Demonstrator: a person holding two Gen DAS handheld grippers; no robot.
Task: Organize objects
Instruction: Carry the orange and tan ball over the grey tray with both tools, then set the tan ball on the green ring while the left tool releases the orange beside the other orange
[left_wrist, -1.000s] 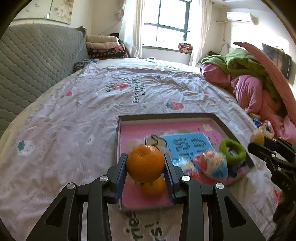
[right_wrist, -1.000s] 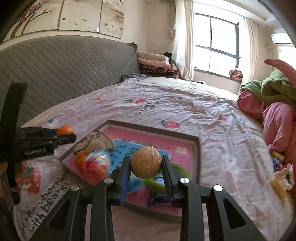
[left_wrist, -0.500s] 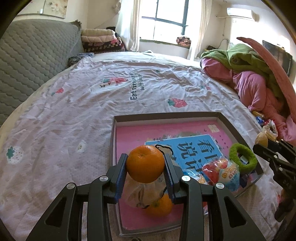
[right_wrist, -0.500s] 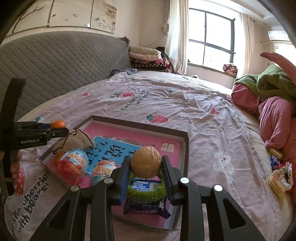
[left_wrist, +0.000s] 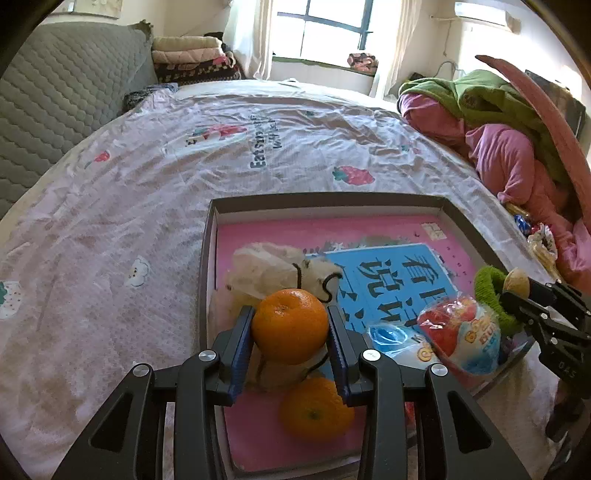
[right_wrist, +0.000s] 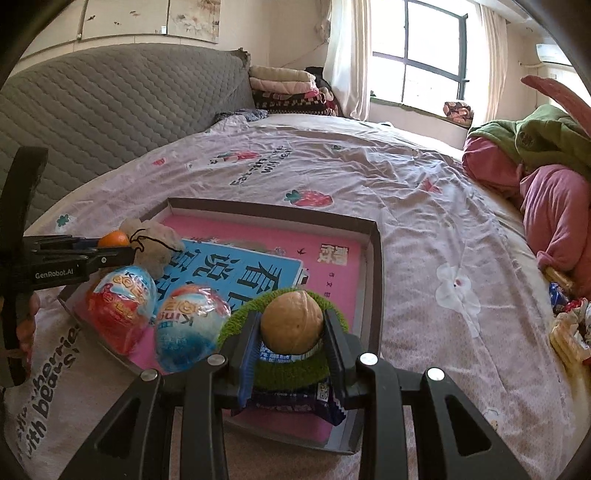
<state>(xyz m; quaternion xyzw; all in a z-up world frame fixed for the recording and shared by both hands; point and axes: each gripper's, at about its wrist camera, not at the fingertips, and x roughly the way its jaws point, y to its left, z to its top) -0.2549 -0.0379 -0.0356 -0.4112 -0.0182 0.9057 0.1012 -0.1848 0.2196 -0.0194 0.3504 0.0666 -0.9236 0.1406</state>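
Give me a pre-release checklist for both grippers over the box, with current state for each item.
1. Left gripper shut on the round orange tangerine: ok.
2. Right gripper shut on the tan wrinkled walnut: ok.
3. Both loads above the shallow grey-rimmed cardboard box: ok.
4. Bare floor under the tangerine: not ok; a cream drawstring pouch and a second orange tangerine lie there.
5. Bare floor under the walnut: not ok; a fuzzy green ring and a dark blue snack wrapper sit below.
6. Height of either load above the contents: cannot tell.
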